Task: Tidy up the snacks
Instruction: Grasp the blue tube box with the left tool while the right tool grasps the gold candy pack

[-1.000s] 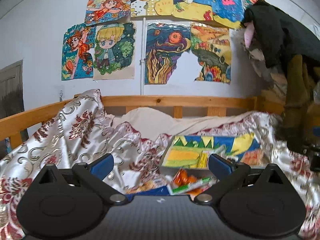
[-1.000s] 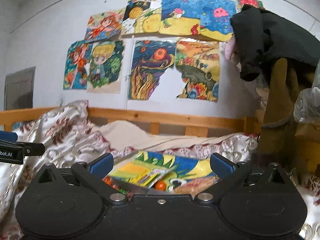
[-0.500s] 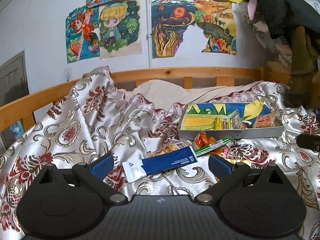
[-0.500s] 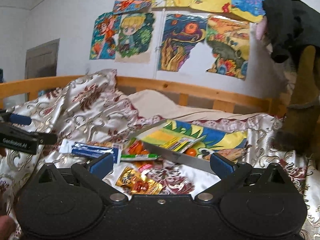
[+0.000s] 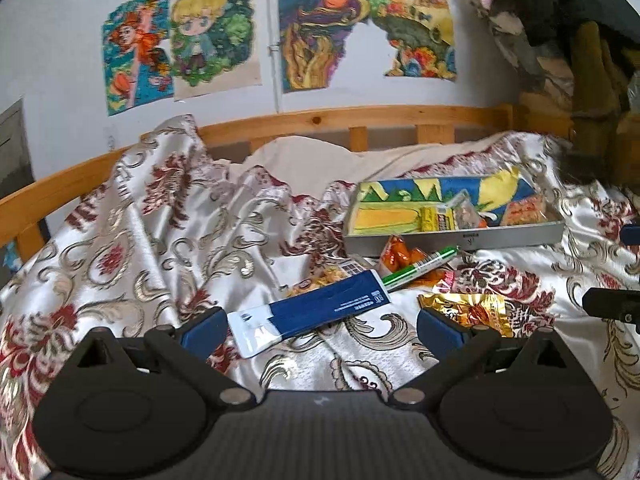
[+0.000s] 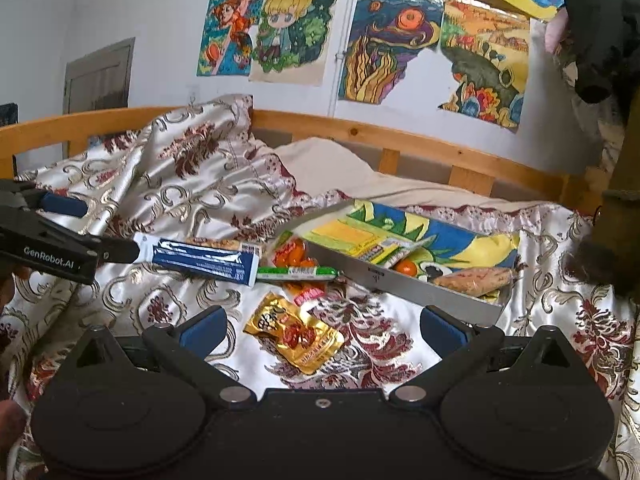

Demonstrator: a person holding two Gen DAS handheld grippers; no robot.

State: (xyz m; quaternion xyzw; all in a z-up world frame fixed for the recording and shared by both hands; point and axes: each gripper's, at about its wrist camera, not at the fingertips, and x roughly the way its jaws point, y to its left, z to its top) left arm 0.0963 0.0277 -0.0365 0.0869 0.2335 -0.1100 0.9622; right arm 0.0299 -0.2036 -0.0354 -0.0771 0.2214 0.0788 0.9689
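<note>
Loose snacks lie on a floral bedspread: a blue-and-white packet point(image 5: 316, 312) point(image 6: 200, 258), a green stick point(image 5: 420, 268) point(image 6: 298, 273), an orange pack point(image 5: 400, 258) point(image 6: 296, 252) and a gold pouch point(image 5: 468, 312) point(image 6: 294, 332). A grey tray point(image 5: 452, 237) point(image 6: 424, 290) with a colourful lining holds several snacks. My left gripper point(image 5: 322, 326) is open, just short of the blue packet. My right gripper point(image 6: 322, 326) is open, with the gold pouch between its fingers' line.
A wooden bed rail point(image 5: 360, 120) runs behind, below a wall of drawings. Dark clothes point(image 6: 600, 32) hang at the right. The bedspread is bunched high at the left point(image 5: 168, 208). The left gripper point(image 6: 48, 252) shows at the right wrist view's left edge.
Both grippers have tilted down and come nearer the bed, so the loose snacks and the tray now show in full. Both stay open and empty.
</note>
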